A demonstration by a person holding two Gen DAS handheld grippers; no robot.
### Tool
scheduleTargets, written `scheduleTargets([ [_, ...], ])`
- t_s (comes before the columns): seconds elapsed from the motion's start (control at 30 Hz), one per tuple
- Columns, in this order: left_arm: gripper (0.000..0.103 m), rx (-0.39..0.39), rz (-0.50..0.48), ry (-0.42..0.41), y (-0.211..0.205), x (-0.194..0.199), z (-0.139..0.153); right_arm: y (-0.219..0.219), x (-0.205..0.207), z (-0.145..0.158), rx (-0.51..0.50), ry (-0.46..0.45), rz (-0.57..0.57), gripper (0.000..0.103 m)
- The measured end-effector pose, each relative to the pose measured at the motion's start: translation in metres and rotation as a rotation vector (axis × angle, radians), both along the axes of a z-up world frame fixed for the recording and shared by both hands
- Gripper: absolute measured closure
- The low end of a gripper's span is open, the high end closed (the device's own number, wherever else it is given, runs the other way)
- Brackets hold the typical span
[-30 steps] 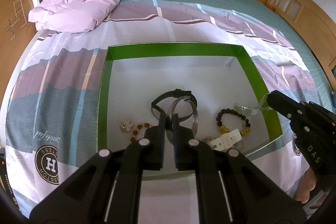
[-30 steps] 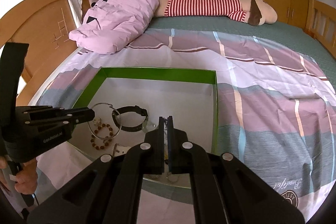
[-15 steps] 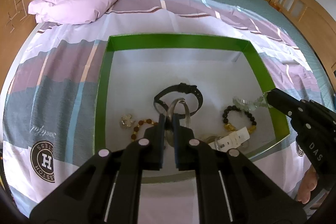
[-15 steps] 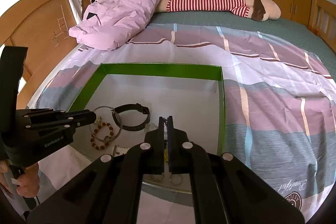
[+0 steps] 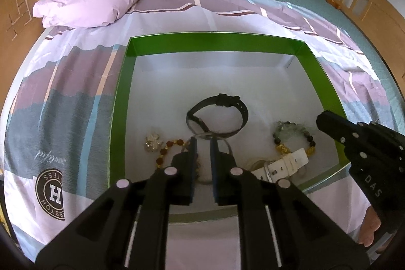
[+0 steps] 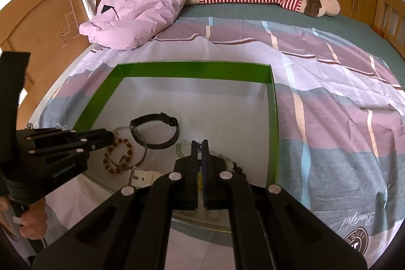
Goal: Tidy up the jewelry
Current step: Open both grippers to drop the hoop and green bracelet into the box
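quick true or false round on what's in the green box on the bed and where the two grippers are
1. The green-walled box sits on a striped bedsheet. True.
2. The black buckled strap lies outside the box. False: it lies on the box's white floor.
3. The brown beaded bracelet is in the box. True.
4. The right gripper gapes wide. False: its jaws are shut.
5. The white strap hangs on the far wall. False: it lies by the near edge.
6. The left gripper is over the thin metal bangle; its jaws have just been opening. True.
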State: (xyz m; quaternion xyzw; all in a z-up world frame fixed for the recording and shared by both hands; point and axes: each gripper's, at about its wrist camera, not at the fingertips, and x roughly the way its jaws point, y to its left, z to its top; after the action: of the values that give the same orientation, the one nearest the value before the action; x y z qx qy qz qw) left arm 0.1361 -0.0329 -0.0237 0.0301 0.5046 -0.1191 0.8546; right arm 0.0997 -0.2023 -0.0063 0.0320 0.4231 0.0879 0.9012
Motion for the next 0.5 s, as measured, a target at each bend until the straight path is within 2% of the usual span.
scheduleTargets([
  [0.03,0.087,0.002,0.004,-0.001,0.000,0.000,0.001,0.000,0.001,-0.001,-0.003,0.003,-0.002,0.101],
  [0.07,0.072,-0.002,0.007,-0.001,0.001,-0.001,0.002,0.001,0.001,-0.002,-0.003,0.009,-0.002,0.101],
  [0.1,0.054,-0.005,0.011,-0.006,0.001,-0.001,0.003,0.001,0.002,-0.003,-0.002,0.013,-0.003,0.095],
  [0.17,0.041,0.009,0.029,-0.034,0.002,-0.003,0.008,-0.001,0.001,0.000,0.000,0.003,-0.021,0.057],
  [0.2,0.035,0.027,0.038,-0.051,0.001,-0.004,0.011,-0.003,-0.001,0.003,0.000,-0.011,-0.039,0.026],
  [0.23,0.031,0.033,0.039,-0.057,0.001,-0.005,0.013,-0.006,-0.006,0.009,0.007,-0.065,-0.072,0.015],
  [0.27,0.021,0.037,0.043,-0.064,0.001,-0.006,0.016,-0.007,-0.009,0.014,0.006,-0.095,-0.094,0.014],
  [0.3,0.017,0.032,0.044,-0.065,0.001,-0.007,0.018,-0.008,-0.010,0.017,0.006,-0.103,-0.099,0.010],
  [0.4,0.012,0.036,0.049,-0.052,0.002,-0.011,0.027,-0.010,-0.012,0.025,0.019,-0.099,-0.098,0.008],
  [0.5,0.005,0.068,0.069,-0.084,0.004,-0.019,0.043,-0.009,-0.013,0.029,0.005,-0.072,-0.102,0.008],
])
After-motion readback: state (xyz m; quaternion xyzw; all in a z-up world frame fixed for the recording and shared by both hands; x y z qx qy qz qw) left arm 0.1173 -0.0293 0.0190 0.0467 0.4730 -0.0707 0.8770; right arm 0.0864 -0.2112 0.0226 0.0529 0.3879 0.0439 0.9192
